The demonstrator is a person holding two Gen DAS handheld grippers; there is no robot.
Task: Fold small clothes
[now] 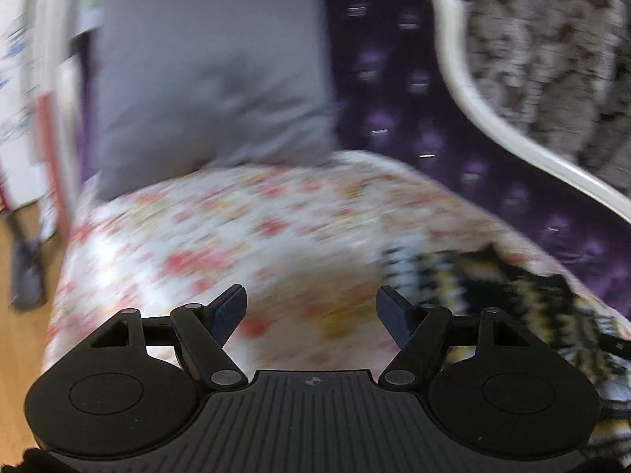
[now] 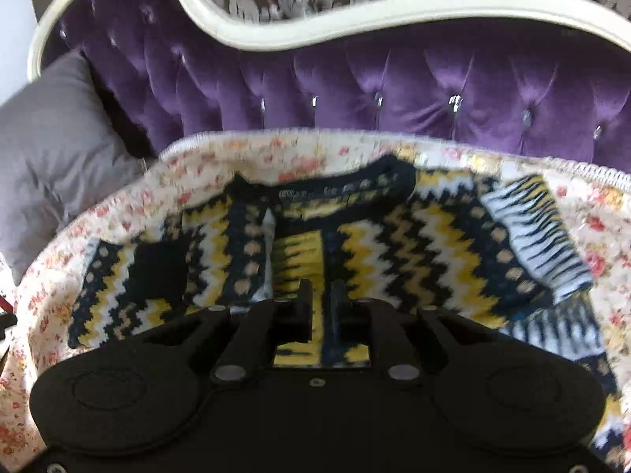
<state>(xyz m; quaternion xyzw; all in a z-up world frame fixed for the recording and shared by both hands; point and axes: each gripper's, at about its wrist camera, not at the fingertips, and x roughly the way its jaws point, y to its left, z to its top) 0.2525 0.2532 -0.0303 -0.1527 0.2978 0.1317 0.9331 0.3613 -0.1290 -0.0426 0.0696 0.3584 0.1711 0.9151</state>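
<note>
A small knitted sweater with black, yellow and white zigzags lies spread on a floral cloth over the sofa seat. My right gripper hovers low over its middle, jaws nearly closed with a narrow gap; whether it pinches fabric is unclear. In the blurred left wrist view the sweater lies to the right. My left gripper is open and empty above the floral cloth, left of the sweater.
A grey pillow leans at the sofa's left end, also in the right wrist view. The purple tufted backrest with cream trim rises behind. Wooden floor lies left of the seat edge.
</note>
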